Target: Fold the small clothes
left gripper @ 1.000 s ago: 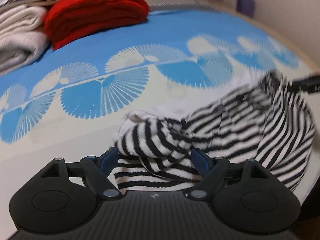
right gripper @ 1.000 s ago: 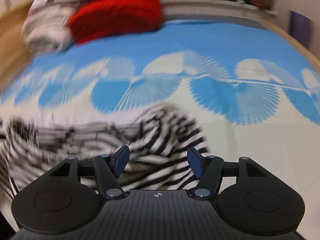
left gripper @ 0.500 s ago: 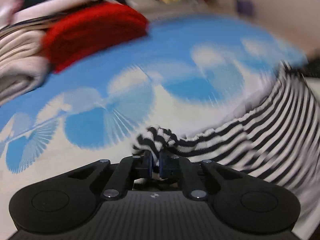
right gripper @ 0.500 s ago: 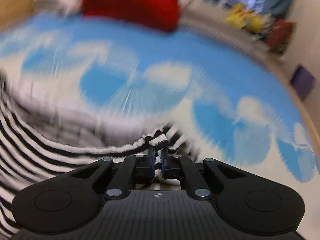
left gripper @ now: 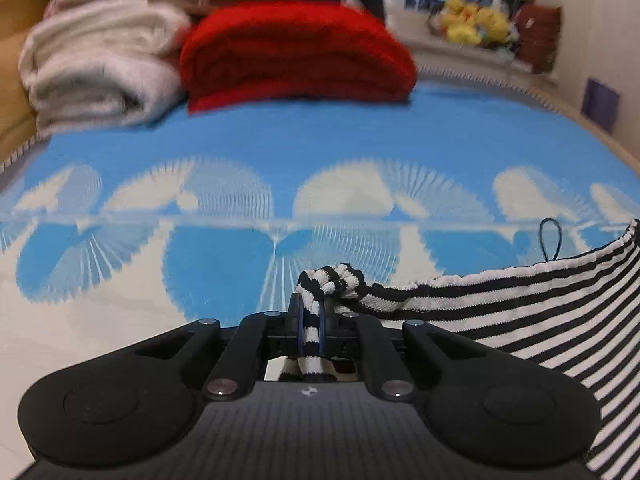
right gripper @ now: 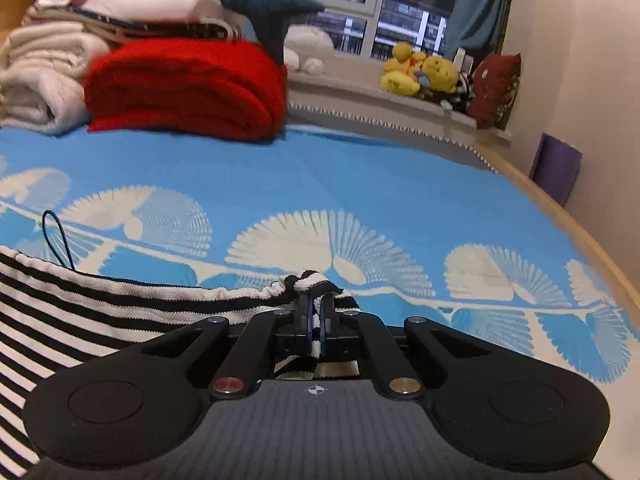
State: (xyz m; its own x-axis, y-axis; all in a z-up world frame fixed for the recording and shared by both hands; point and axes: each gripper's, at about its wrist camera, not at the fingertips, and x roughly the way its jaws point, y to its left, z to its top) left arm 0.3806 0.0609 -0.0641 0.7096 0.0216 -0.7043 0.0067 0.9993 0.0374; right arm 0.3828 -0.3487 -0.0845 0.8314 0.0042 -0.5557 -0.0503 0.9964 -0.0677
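A: How many garments are held?
B: One striped garment (left gripper: 520,312), stretched above the blue bedspread (left gripper: 320,152); left gripper (left gripper: 311,316) and right gripper (right gripper: 316,314) each pinch a corner.
A: Behind it?
B: One red blanket (right gripper: 188,84).

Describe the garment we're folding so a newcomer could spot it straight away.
Start at the blue bedspread with white fan shapes. Near its front edge, the striped garment hangs stretched between the left tool and right tool. Unlike the folded red knit and cream blankets behind, it has black-and-white stripes.
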